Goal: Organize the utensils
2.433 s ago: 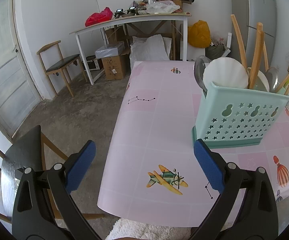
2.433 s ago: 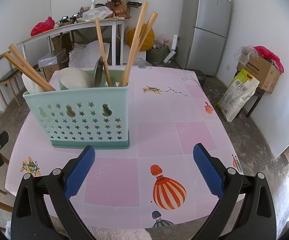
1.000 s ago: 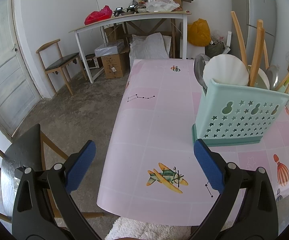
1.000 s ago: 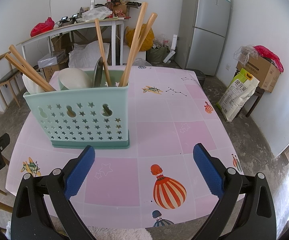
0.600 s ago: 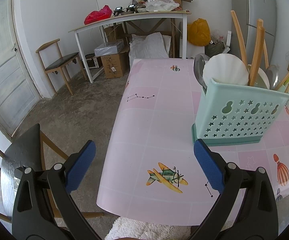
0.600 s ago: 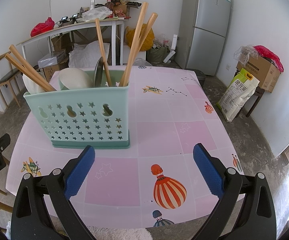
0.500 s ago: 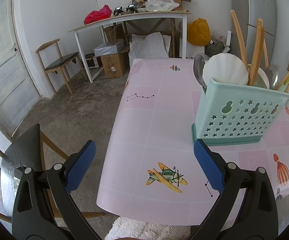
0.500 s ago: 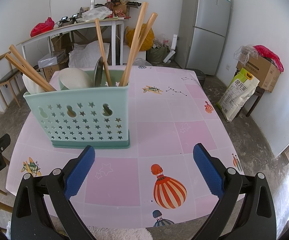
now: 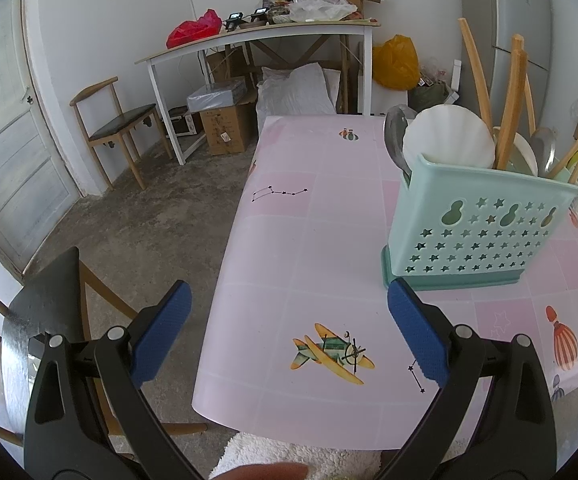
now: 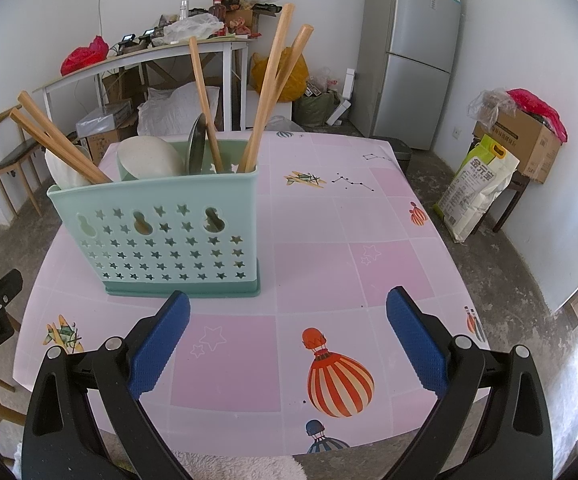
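Both the left gripper (image 9: 287, 326) and right gripper (image 10: 287, 334) are hanging spread apart and empty over the near table (image 10: 329, 264) edge, seemingly because the utensils (image 10: 205, 120) are already standing sorted in the mint caddy (image 10: 161, 236) mid-table.

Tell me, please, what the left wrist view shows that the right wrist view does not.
Only the left wrist view shows the white door at the far left and the dark chair beside the table's near corner.

Only the right wrist view shows the whole fridge, the cardboard box, the rice sack and the large balloon print.

Both show the green utensil caddy holding chopsticks and spoons, the pink tablecloth, and an open, empty hand-held gripper: left, right.
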The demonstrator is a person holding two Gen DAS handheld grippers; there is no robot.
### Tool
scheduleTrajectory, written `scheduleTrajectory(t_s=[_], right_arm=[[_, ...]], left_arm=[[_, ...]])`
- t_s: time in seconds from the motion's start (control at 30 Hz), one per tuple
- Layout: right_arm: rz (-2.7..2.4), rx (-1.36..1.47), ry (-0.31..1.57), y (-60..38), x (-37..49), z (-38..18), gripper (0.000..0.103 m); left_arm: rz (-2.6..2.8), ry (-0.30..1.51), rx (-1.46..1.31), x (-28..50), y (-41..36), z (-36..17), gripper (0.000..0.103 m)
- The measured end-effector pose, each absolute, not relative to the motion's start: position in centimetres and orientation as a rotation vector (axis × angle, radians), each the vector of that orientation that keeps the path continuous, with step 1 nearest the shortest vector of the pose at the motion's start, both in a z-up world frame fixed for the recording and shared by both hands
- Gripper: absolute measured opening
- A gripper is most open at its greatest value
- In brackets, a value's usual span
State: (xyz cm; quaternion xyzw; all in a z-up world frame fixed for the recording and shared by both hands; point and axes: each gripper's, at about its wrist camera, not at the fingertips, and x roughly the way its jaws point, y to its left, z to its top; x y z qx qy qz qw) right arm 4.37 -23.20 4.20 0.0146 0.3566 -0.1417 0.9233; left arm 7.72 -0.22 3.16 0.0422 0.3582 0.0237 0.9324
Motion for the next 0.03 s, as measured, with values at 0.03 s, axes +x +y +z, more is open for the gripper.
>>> scheduleTrajectory(t_s=[0.03], right_arm=[[-0.291, 0.03, 0.732, -23.2, 4.38, 4.21, 0.096]], left_arm=[[0.048, 0.734, 0.086, 7.7, -0.23, 3.14, 0.095]])
